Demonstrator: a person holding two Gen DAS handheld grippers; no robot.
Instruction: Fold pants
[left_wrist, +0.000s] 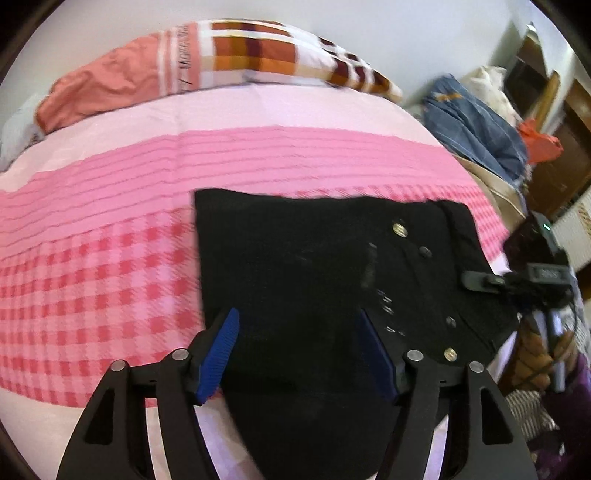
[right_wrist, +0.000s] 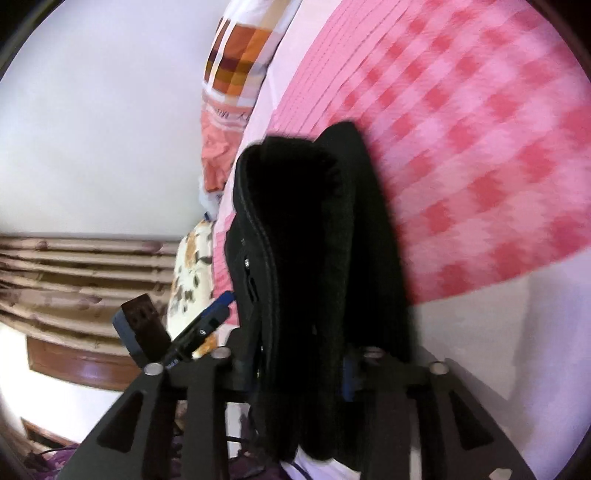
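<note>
While the black pants (left_wrist: 295, 258) lie on the pink bed (left_wrist: 110, 258) mid-frame | left gripper (left_wrist: 299, 350) spread wide | right gripper (right_wrist: 295, 373) squeezing pants.

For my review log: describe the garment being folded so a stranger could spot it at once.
Find the bed with the pink checked bedspread. On its near side lies the black pants, folded into a compact block between the left gripper fingers. They are the only black cloth, with small metal buttons, unlike the blue jeans off the bed.

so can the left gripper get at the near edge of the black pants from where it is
Probably yes: the left gripper is open, with its fingers straddling the black pants on the pink checked bedsheet, and nothing sits between them.
</note>
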